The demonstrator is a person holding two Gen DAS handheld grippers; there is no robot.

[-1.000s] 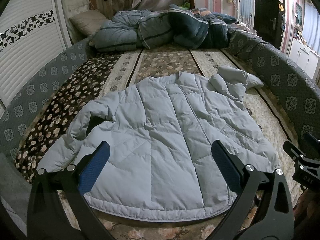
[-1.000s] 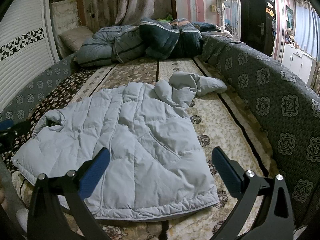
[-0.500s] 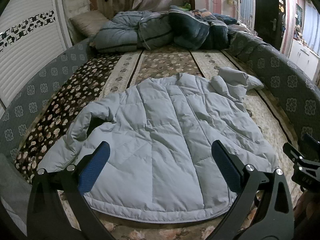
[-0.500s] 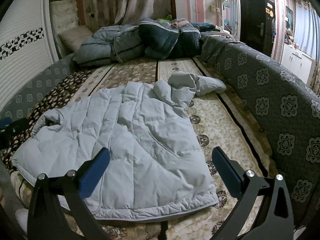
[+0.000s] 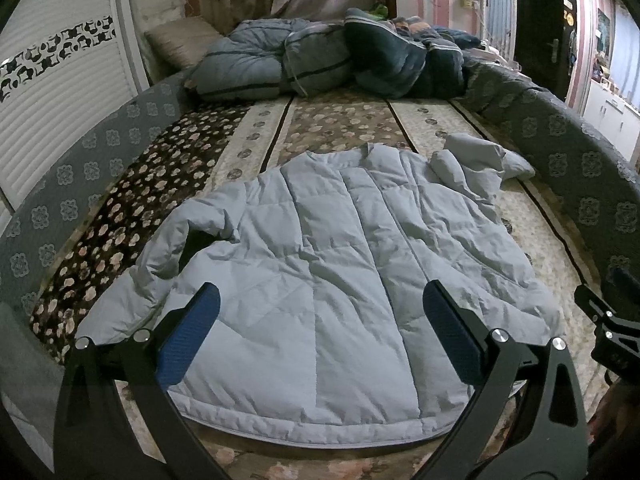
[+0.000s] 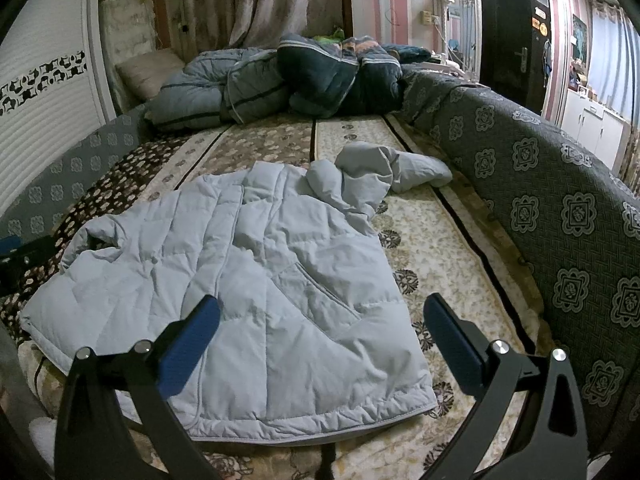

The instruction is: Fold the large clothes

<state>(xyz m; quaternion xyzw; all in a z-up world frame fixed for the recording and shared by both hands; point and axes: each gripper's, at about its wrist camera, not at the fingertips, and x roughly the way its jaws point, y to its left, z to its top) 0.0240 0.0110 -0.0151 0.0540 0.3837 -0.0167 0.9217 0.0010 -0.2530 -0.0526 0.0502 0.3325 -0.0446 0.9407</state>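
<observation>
A light grey-blue quilted jacket point(image 5: 328, 264) lies spread flat on the bed, hem towards me, collar away. Its left sleeve point(image 5: 160, 256) is bent along the left side. Its right sleeve point(image 5: 480, 160) is bunched up at the far right. The jacket also shows in the right wrist view point(image 6: 240, 280), with the bunched sleeve point(image 6: 384, 168) beyond it. My left gripper point(image 5: 320, 340) is open and empty, held over the hem. My right gripper point(image 6: 320, 344) is open and empty, over the jacket's right hem corner.
The bed has a floral patterned cover point(image 5: 344, 120) and padded grey side rails point(image 6: 540, 184). Rolled duvets point(image 5: 320, 60) and a pillow point(image 5: 180, 40) lie at the head. A dark door point(image 6: 508, 32) stands at the far right.
Both grippers have drifted slightly; the view barely shifts. The jacket has not moved and both grippers stay open.
</observation>
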